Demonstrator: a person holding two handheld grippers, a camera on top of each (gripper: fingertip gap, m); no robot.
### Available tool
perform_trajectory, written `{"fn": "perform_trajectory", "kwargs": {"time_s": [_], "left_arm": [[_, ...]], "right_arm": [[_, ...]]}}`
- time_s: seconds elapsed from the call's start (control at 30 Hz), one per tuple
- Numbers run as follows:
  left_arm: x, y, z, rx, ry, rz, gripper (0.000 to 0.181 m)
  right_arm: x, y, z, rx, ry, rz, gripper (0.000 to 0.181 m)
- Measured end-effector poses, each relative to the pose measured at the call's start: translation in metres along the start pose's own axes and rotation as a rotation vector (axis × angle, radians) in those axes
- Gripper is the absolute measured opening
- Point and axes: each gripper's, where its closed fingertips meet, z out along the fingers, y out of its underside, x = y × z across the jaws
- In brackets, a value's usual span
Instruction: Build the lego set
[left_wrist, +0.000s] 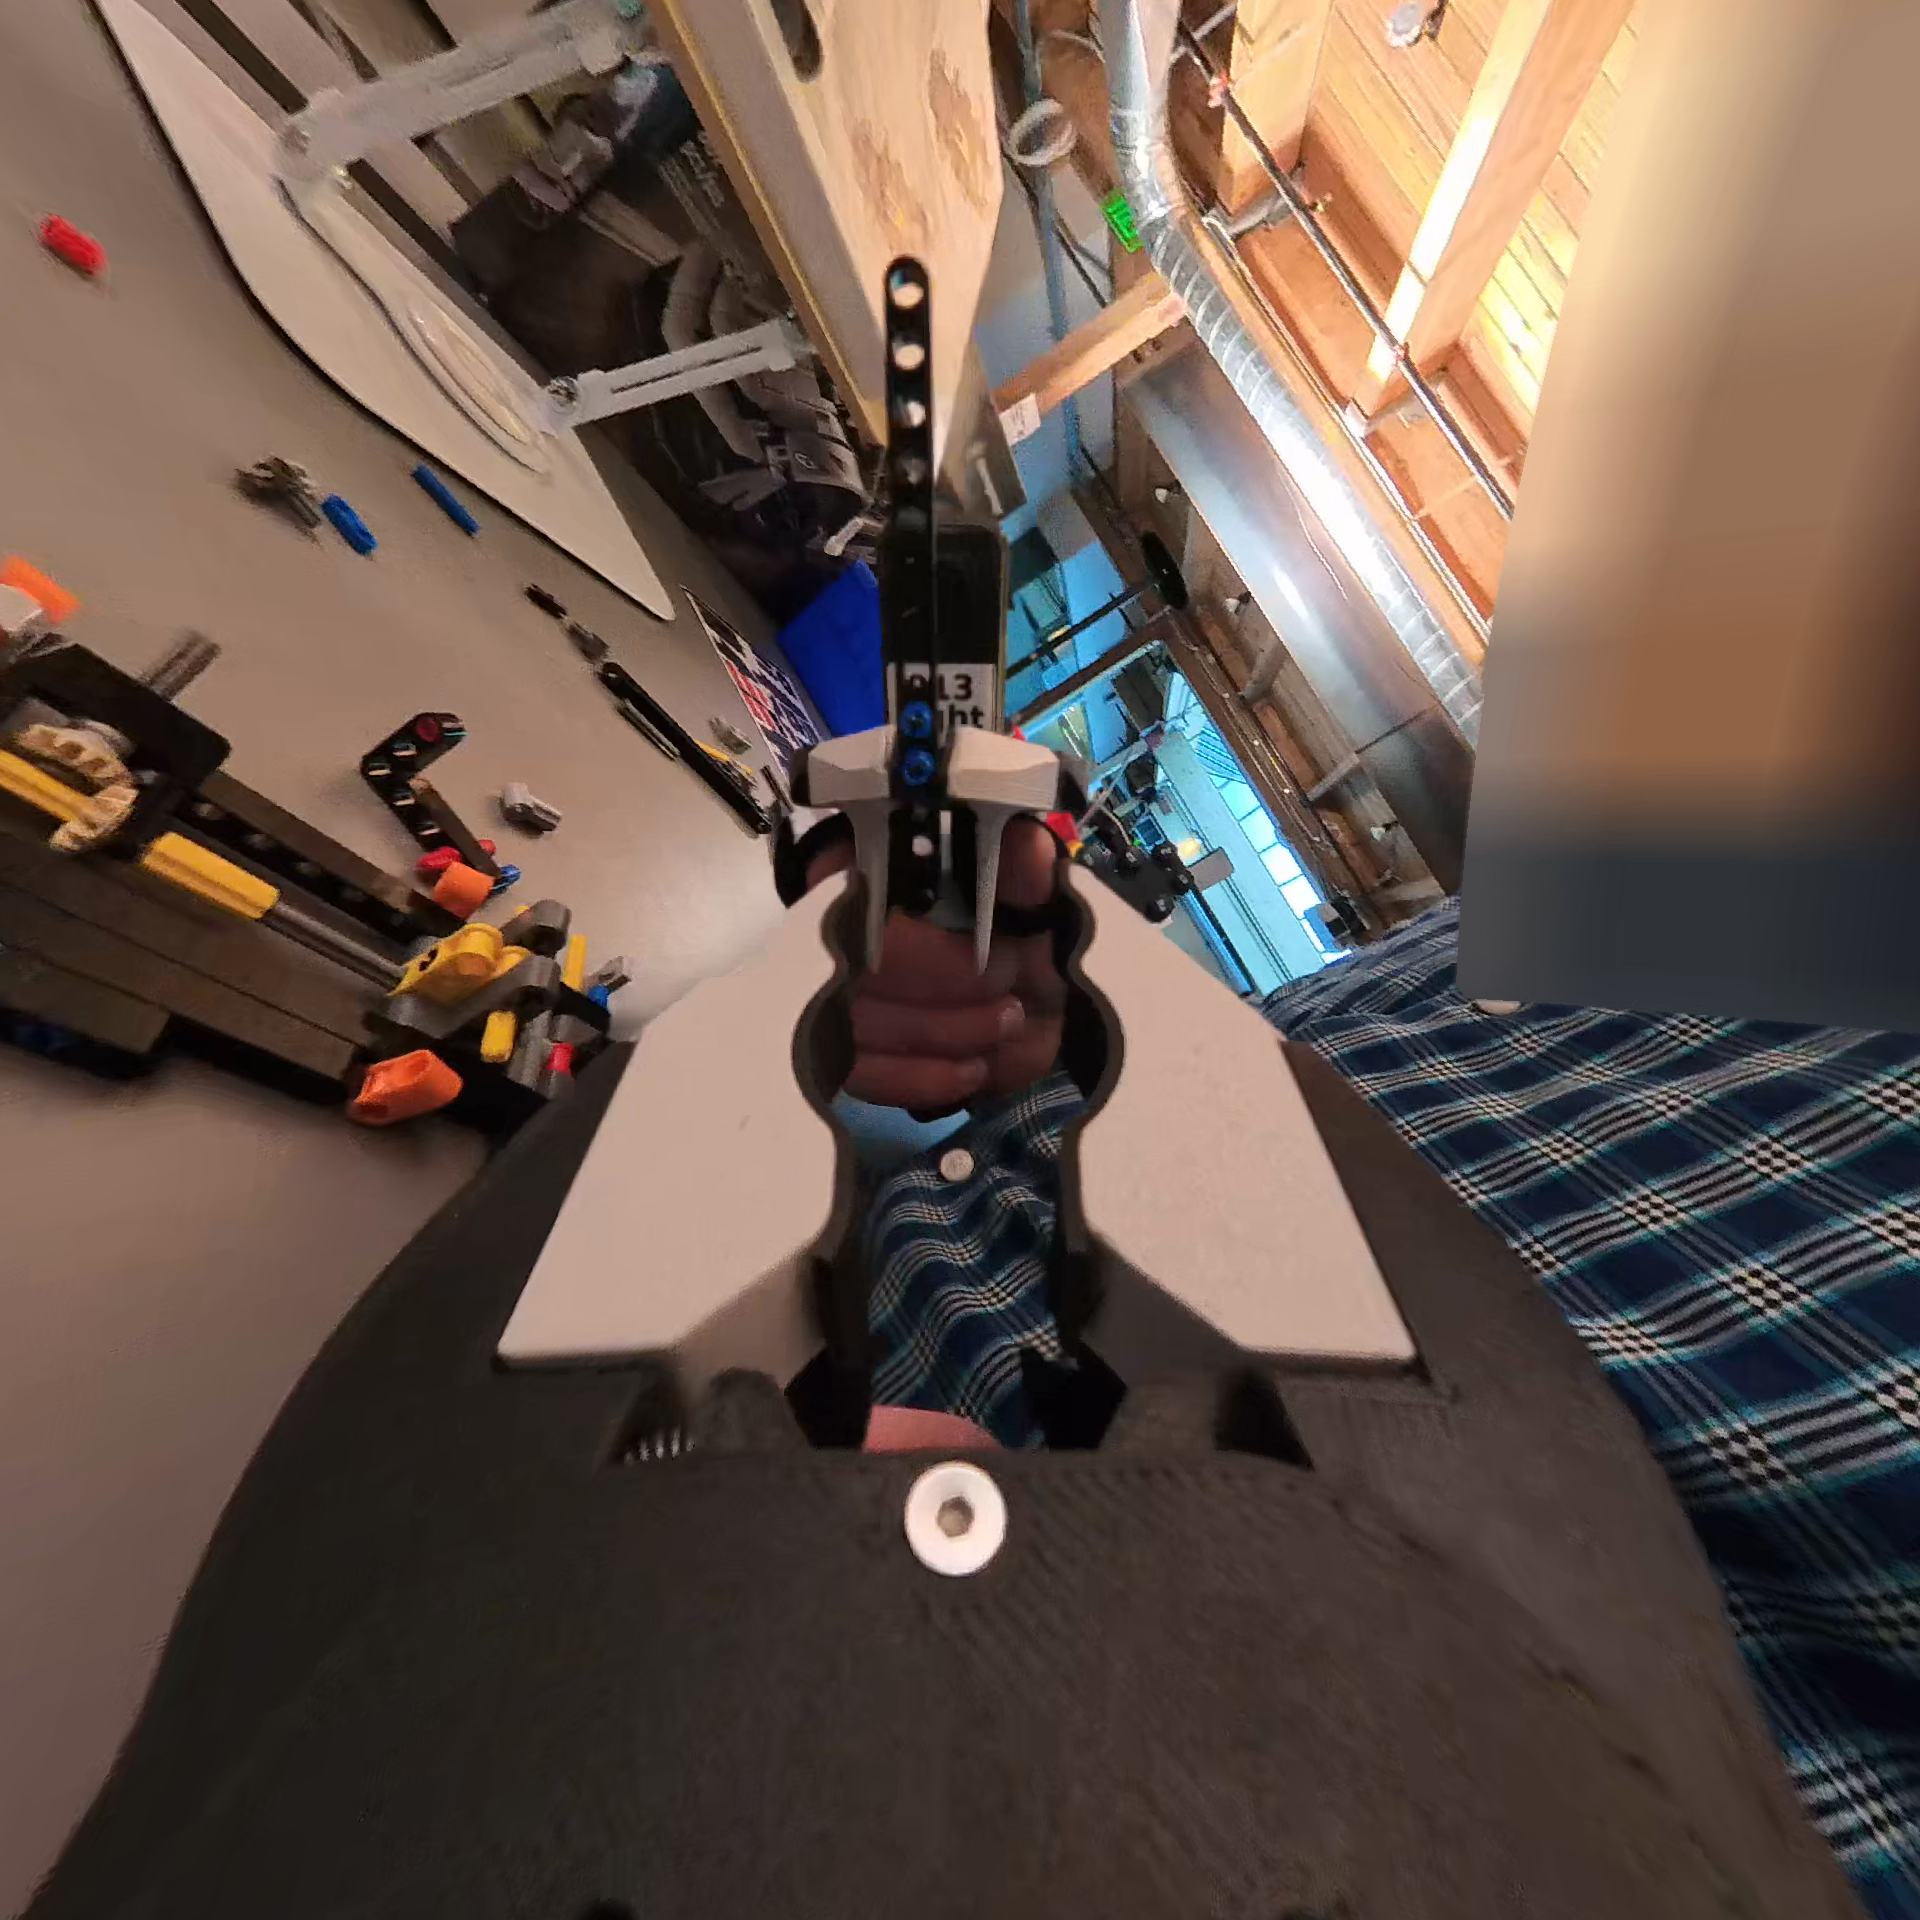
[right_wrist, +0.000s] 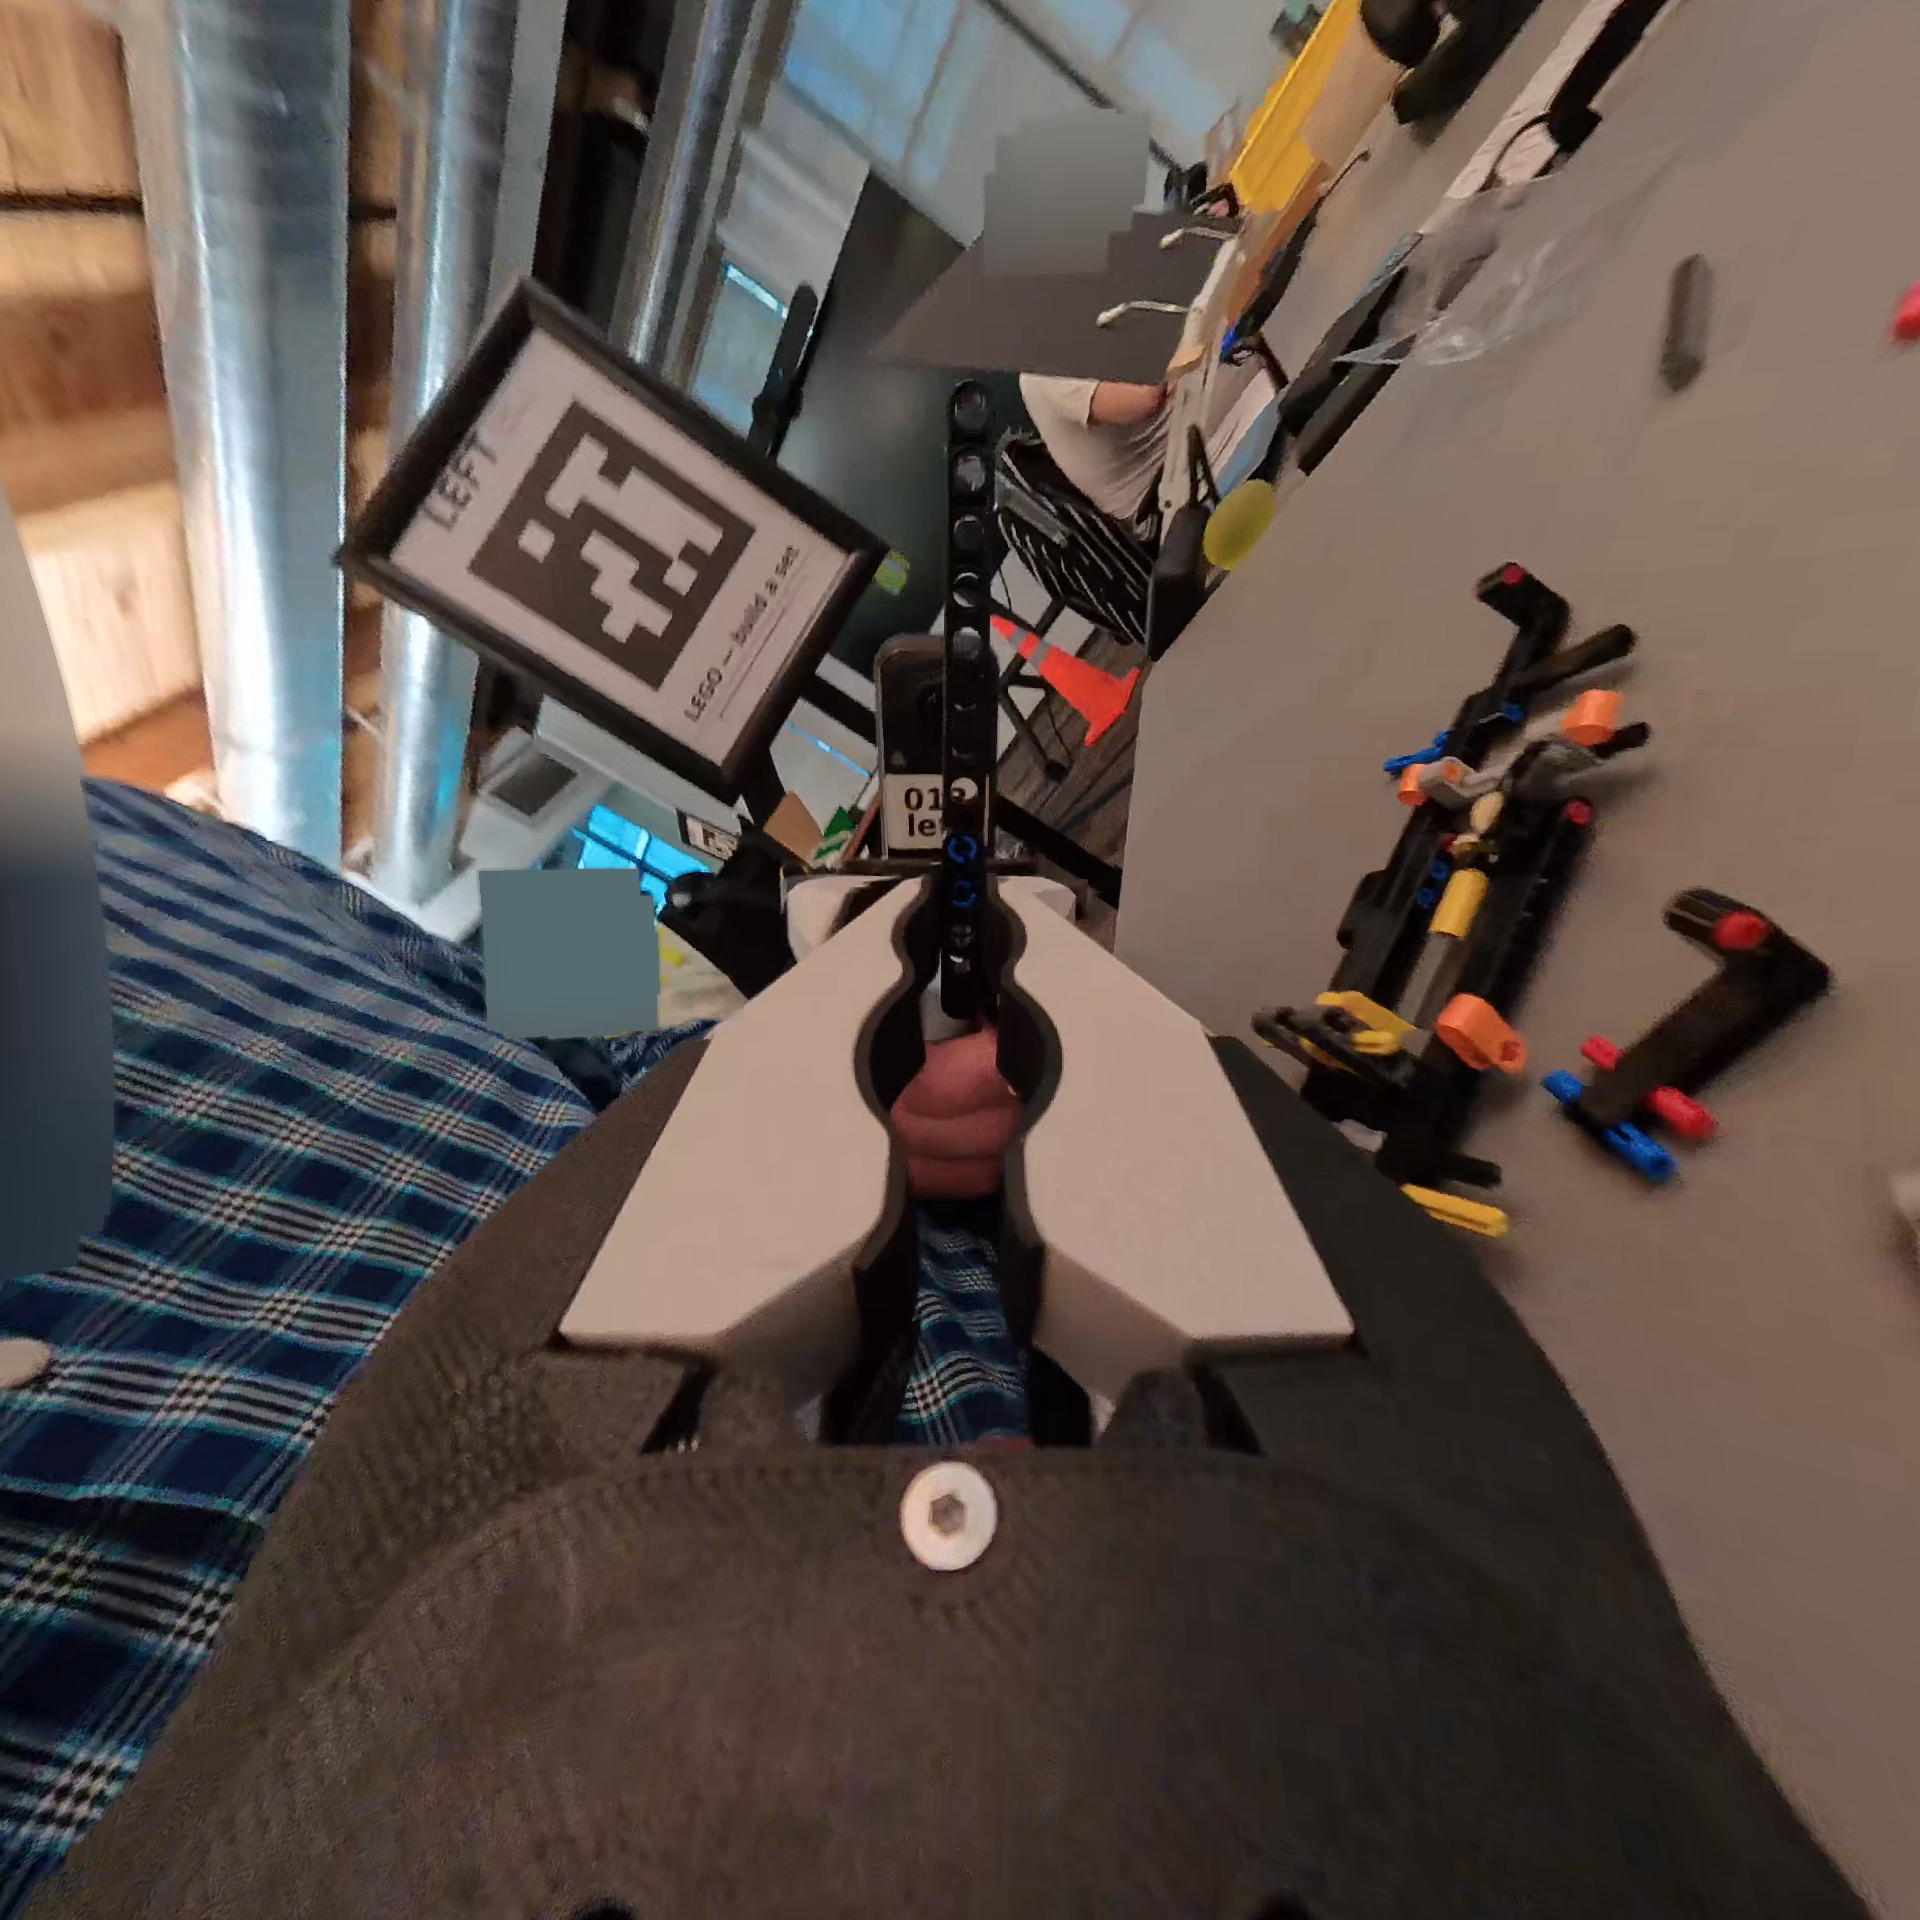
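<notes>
A long black lego beam (left_wrist: 908, 416) with holes and two blue pins (left_wrist: 915, 743) stands upright in the air between my two grippers, which face each other. My right gripper (right_wrist: 958, 896) is shut on the beam (right_wrist: 968, 644) near its lower end; it also shows in the left wrist view (left_wrist: 925, 821), fingers either side of the beam. My left gripper (left_wrist: 948, 902) is open, its white fingers (left_wrist: 717, 1091) spread wider than the right gripper's tips and not touching the beam. A hand (left_wrist: 940, 1029) shows behind the fingers.
A partly built black, yellow and orange lego assembly (left_wrist: 218, 883) (right_wrist: 1455, 914) lies on the grey table (left_wrist: 156, 1299). Black L-shaped beams (left_wrist: 416, 774) (right_wrist: 1730, 997) and loose red and blue pins (left_wrist: 348, 523) lie around it. A framed marker card (right_wrist: 613, 561) and a plaid-shirted person (left_wrist: 1610, 1247) are close. Both grippers' tips are close together, under 4 cm apart.
</notes>
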Motion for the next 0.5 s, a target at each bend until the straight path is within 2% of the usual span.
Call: {"fn": "perform_trajectory", "kwargs": {"time_s": [0.23,0.3,0.37,0.5], "left_arm": [[-0.007,0.004,0.008,-0.048,-0.061,0.036,0.034],[-0.011,0.006,0.01,-0.063,-0.093,0.05,0.026],[-0.012,0.007,0.011,-0.073,-0.103,0.057,0.01],[-0.011,0.007,0.012,-0.066,-0.091,0.047,0.006]], "right_arm": [[0.006,0.0,0.001,0.009,0.002,0.09,0.005],[0.005,0.001,0.002,0.007,-0.003,0.097,0.005],[0.005,0.002,0.003,0.003,0.0,0.099,0.005],[0.004,0.001,0.002,0.008,-0.002,0.085,0.005]]}}
